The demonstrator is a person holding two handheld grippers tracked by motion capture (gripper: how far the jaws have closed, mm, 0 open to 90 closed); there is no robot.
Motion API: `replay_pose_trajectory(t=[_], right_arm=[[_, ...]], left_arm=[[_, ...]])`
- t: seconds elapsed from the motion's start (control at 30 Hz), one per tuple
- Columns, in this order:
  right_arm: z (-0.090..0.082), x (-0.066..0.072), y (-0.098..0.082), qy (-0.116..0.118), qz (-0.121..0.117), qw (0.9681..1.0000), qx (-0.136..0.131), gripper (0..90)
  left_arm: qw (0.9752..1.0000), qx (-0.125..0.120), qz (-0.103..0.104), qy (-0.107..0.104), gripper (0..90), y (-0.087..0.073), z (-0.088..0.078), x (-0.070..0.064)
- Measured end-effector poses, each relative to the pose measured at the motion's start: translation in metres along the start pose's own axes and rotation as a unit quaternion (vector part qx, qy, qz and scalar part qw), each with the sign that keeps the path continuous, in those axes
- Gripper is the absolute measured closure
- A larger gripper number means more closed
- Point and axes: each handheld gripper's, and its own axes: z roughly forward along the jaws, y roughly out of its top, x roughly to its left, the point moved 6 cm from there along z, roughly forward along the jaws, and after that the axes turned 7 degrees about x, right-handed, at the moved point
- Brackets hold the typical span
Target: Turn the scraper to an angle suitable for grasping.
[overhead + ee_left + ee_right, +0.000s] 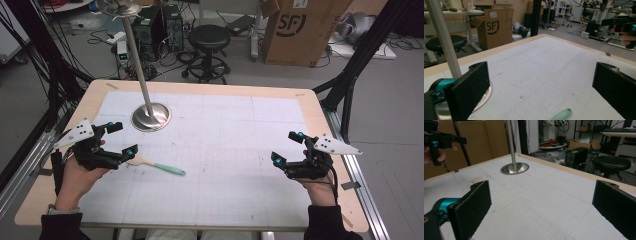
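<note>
A spatula (159, 165) with a pale head and a teal handle lies flat on the white grid mat (225, 150), left of centre. My left gripper (122, 139) hovers just left of its head, jaws wide apart with nothing between them. In the left gripper view (540, 82) the tip of the teal handle (561, 115) shows low between the jaws. My right gripper (286, 147) is held over the right side of the mat, open and empty. The right gripper view (541, 200) shows bare mat between its jaws and the spatula head (478, 179) farther off.
A metal stand with a round base (150, 118) and a tall pole (136, 55) rises at the mat's back left. Beyond the table's far edge are a black stool (208, 37), a cardboard box (300, 30) and loose cables on the floor.
</note>
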Motion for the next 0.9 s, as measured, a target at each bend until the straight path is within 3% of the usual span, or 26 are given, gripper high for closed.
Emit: replay_pose_trajectory(t=[0.03,0.17,0.33,0.47,0.57,0.63,0.67,0.73,0.77,0.8,0.9], right_arm=[[0.000,0.000,0.000,0.001,0.001,1.0000,0.001,1.1],[0.001,0.000,-0.002,0.004,0.002,1.0000,0.003,1.1],[0.000,-0.002,-0.003,0.002,0.006,1.0000,0.005,1.1],[0.001,-0.002,-0.003,0.002,0.007,1.0000,0.006,1.1],[0.003,-0.001,-0.004,0.005,0.006,0.9999,0.008,1.1],[0.005,-0.001,-0.005,0.005,0.004,0.9999,0.012,1.1],[0.005,0.000,-0.005,0.008,0.006,0.9999,0.013,1.1],[0.006,0.000,-0.006,0.007,0.005,0.9999,0.013,1.1],[0.006,0.000,-0.006,0.007,0.006,0.9999,0.014,1.1],[0.006,0.000,-0.006,0.008,0.006,0.9999,0.014,1.1],[0.006,0.000,-0.007,0.010,0.007,0.9998,0.015,1.1]], left_arm=[[1.0000,-0.002,0.002,-0.001,1.7,0.000,0.000,-0.001],[0.9988,0.021,0.044,0.000,1.7,-0.006,0.008,-0.004],[0.9976,0.043,0.053,0.009,3.7,-0.011,0.016,-0.006],[0.9974,0.049,0.051,-0.014,44.8,-0.015,0.017,-0.008],[0.9976,0.056,0.035,-0.024,65.2,-0.020,0.020,-0.009],[0.9971,0.066,0.035,-0.016,79.1,-0.025,0.022,-0.009],[0.9967,0.071,0.040,-0.010,83.7,-0.027,0.023,-0.010],[0.9946,0.082,0.060,0.025,89.1,-0.034,0.029,-0.011],[0.9946,0.082,0.060,0.025,89.6,-0.034,0.029,-0.011],[0.9937,0.100,0.046,0.022,89.7,-0.038,0.033,-0.011],[0.9927,0.112,0.034,0.026,89.8,-0.044,0.038,-0.009]])
